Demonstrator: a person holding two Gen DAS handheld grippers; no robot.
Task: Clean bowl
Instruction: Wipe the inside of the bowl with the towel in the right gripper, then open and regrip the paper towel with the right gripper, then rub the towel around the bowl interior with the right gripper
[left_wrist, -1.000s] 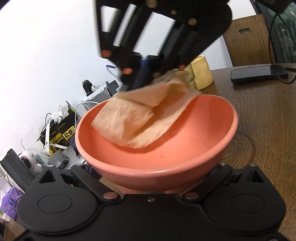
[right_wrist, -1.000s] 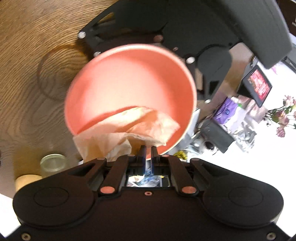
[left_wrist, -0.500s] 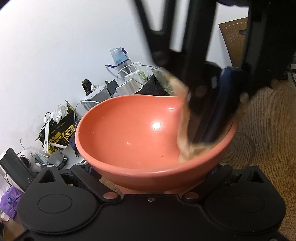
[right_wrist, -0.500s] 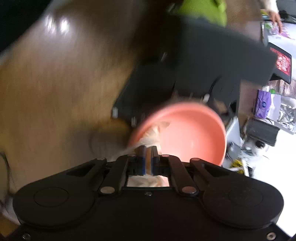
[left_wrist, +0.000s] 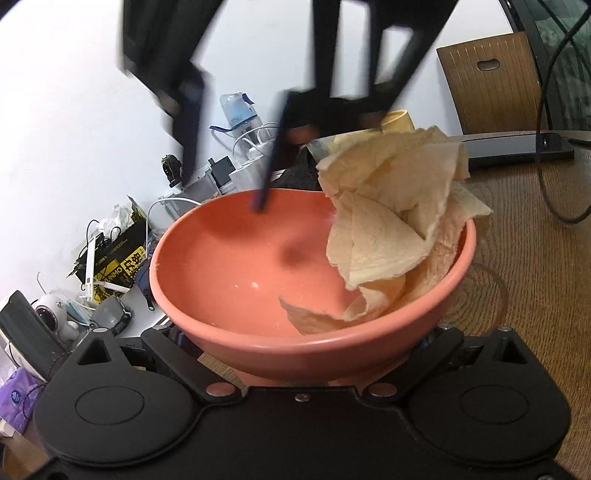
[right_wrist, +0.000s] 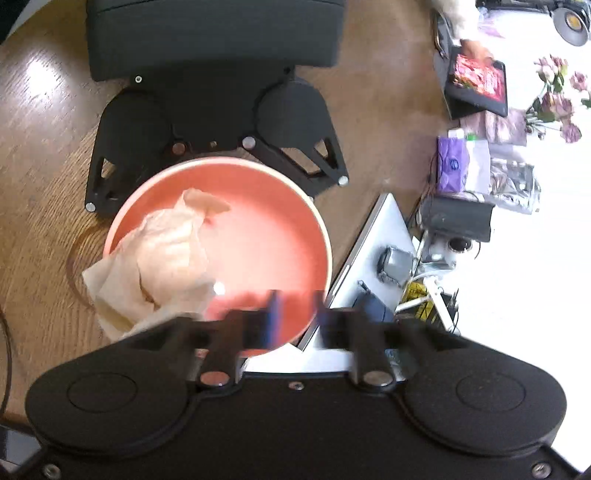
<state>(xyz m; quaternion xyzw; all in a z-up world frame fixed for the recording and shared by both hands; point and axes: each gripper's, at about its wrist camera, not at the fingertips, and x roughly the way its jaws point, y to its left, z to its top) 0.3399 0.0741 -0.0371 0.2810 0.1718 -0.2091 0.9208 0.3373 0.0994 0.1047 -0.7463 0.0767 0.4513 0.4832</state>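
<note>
Round salmon-pink plastic bowl (left_wrist: 236, 266) clamped by left gripper (left_wrist: 301, 347) at frame centre, crumpled beige paper towel (left_wrist: 391, 221) draped over its right rim, right gripper (right_wrist: 295, 317) fingers spread apart, holding nothing, wooden table (left_wrist: 535, 258) beneath.

I see a salmon-pink bowl (left_wrist: 236, 266) with a paler rim, a crumpled beige paper towel (left_wrist: 391, 221), a brown wood-grain table (left_wrist: 535, 258), black grippers with blue finger pads (right_wrist: 272, 317), a purple packet (right_wrist: 452, 164)

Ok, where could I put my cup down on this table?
On the bare wood right of the bowl, in front of the phone. Left of the bowl, past the table edge, it is crowded: a printed box, a small camera and tangled wires.
</note>
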